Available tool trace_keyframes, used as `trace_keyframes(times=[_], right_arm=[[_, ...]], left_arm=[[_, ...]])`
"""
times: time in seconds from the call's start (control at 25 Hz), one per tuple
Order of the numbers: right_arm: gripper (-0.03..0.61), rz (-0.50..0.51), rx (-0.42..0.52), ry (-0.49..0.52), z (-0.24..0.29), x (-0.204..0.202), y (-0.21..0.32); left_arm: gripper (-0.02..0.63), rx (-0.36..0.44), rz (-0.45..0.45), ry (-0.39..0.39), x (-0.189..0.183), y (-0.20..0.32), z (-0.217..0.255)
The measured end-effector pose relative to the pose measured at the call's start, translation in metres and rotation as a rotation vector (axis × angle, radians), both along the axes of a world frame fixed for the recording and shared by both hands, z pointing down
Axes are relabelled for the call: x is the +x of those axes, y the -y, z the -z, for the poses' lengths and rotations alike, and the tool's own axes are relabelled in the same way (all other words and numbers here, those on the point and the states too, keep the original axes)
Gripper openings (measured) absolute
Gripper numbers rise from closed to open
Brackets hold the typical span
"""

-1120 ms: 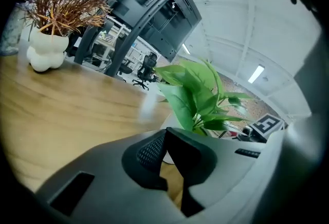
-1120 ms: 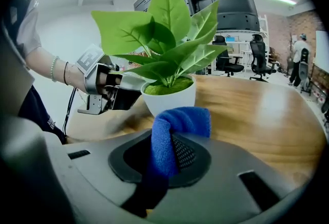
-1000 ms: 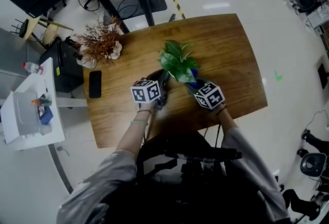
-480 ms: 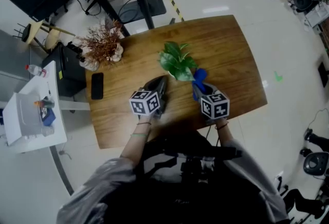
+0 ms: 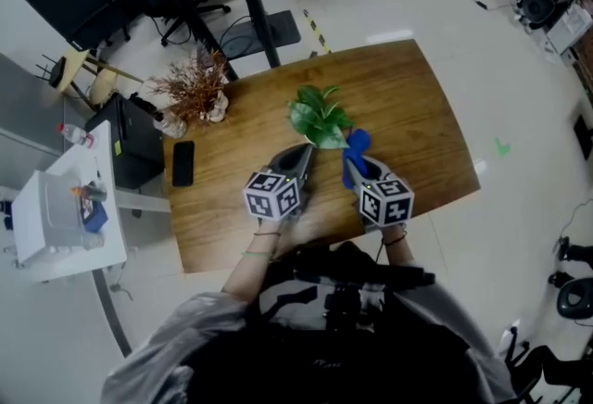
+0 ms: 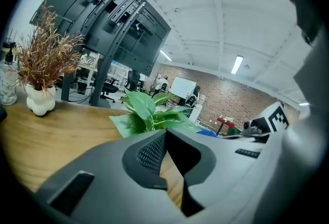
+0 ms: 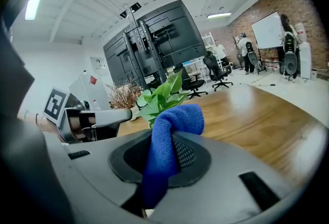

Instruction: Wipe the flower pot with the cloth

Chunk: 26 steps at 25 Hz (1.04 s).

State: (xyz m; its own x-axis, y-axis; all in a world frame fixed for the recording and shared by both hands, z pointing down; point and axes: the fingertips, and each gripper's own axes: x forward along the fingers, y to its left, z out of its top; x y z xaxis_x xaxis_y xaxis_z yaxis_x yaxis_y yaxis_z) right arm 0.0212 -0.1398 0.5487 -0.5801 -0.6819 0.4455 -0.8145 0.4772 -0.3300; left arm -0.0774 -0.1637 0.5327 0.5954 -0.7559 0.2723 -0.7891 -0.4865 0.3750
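Left tongs [image 5: 301, 152] rest low over the table [image 5: 417, 106] with their tips meeting. The left gripper view shows the pads come together at the point [image 6: 165, 133], with only bare wood showing through the slot behind them, so they are clenched on nothing. They point away from the person. The green plant [image 5: 320, 115] stands just ahead of them and a little to their right, its leaves rising directly over the closed tips in that view [image 6: 149, 115].

The plant stands upright near the middle of the table. The flower pot itself is hidden beneath the leaves in the head view and behind the tongs' bodies in both gripper views, so its wall cannot be seen from anywhere.

Right tongs [image 5: 354, 169] are clamped on the blue cloth [image 5: 357, 143]. The right gripper view shows it pinched between the pads [image 7: 164, 153], with a folded hump standing up past them [image 7: 175, 120] and a tail hanging down behind. From these tongs the plant lies ahead and to the left, its leaves [image 7: 162, 94] showing just over the cloth's top. In the head view the cloth's free end sits just beside the outer leaves.

By my reading, the cloth-bearing right side is the nearer one. The wipe depends on bringing the cloth forward, leftward and down under the foliage to the pot's wall.
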Motion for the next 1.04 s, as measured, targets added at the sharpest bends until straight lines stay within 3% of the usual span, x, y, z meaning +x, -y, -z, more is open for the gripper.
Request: trace_keyframes(times=[1.04], right_arm=[[0.057, 0.060, 0.018, -0.027, -0.001, -0.006, -0.017]], left_arm=[[0.005, -0.048, -0.022, -0.009, 0.015, -0.017, -0.014]])
